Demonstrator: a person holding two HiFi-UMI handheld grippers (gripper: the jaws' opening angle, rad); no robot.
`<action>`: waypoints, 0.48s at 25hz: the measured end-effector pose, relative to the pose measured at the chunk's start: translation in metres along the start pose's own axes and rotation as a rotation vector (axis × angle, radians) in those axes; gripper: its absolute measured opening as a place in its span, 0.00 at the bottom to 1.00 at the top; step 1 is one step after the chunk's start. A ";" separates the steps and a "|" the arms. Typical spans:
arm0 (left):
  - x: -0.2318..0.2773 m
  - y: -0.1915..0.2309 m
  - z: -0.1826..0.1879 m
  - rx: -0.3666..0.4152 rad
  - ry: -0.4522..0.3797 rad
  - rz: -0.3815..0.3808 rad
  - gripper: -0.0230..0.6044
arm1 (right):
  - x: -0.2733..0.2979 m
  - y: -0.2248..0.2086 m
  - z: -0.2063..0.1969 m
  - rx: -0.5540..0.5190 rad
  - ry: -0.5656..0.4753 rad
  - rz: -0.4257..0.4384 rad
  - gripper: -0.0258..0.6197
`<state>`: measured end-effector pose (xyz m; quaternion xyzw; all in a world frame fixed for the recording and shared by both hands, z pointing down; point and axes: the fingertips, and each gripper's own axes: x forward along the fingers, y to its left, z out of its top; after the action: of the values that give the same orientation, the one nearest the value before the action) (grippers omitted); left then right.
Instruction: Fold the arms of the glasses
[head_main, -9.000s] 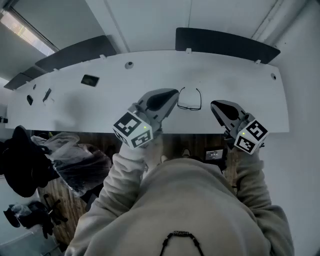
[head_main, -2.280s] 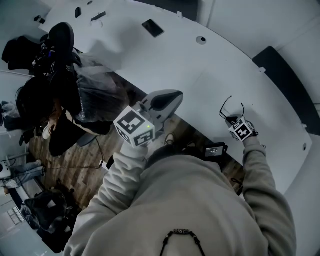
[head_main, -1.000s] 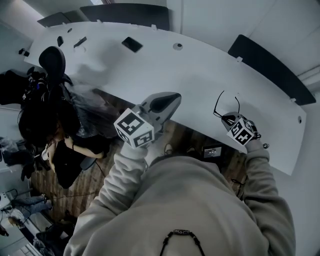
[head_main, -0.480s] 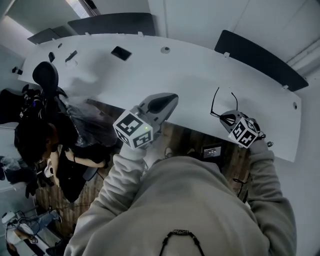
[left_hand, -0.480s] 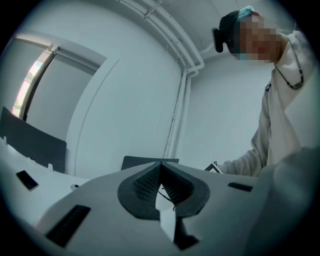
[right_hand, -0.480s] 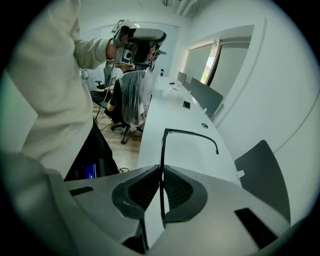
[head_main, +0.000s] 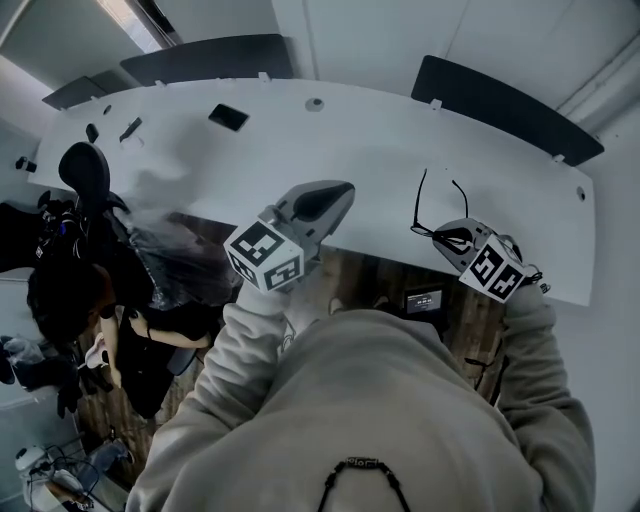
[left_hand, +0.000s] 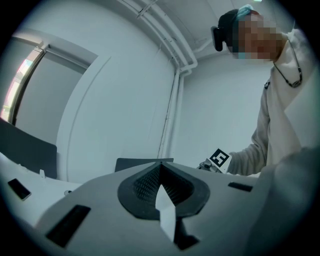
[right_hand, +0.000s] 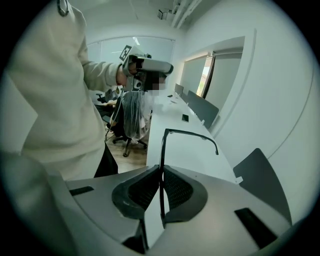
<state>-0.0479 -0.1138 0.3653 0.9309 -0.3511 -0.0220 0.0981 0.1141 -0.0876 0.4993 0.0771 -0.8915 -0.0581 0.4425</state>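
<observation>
Grasp stage: pinches glasses (right_hand: 161, 155) in right hand-held gripper (head_main: 447, 238) above worktop (head_main: 350, 140), arms unfolded; next probably needs closed left hand-held gripper (head_main: 338, 192) nudging one arm inward.

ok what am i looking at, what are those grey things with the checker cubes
No robot here: a person holds two hand tools, each a two-jaw gripper with a marker cube. The head view looks down from the person's head at a white table. The two gripper views come from cameras riding on each gripper. The left gripper is shut and empty. The right gripper is clamped on black glasses, arms not yet folded. Small dark things lie on the table's far left.
</observation>
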 end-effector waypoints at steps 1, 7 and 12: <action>0.001 -0.001 0.001 0.005 0.000 -0.006 0.05 | -0.004 0.003 0.005 0.010 -0.015 0.002 0.11; 0.008 -0.004 0.003 0.042 0.005 -0.036 0.05 | -0.028 0.018 0.043 0.093 -0.152 0.024 0.11; 0.010 -0.006 0.004 0.075 0.011 -0.067 0.05 | -0.046 0.030 0.078 0.117 -0.242 0.037 0.11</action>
<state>-0.0365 -0.1166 0.3607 0.9452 -0.3199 -0.0069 0.0645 0.0768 -0.0471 0.4220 0.0789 -0.9415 -0.0067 0.3275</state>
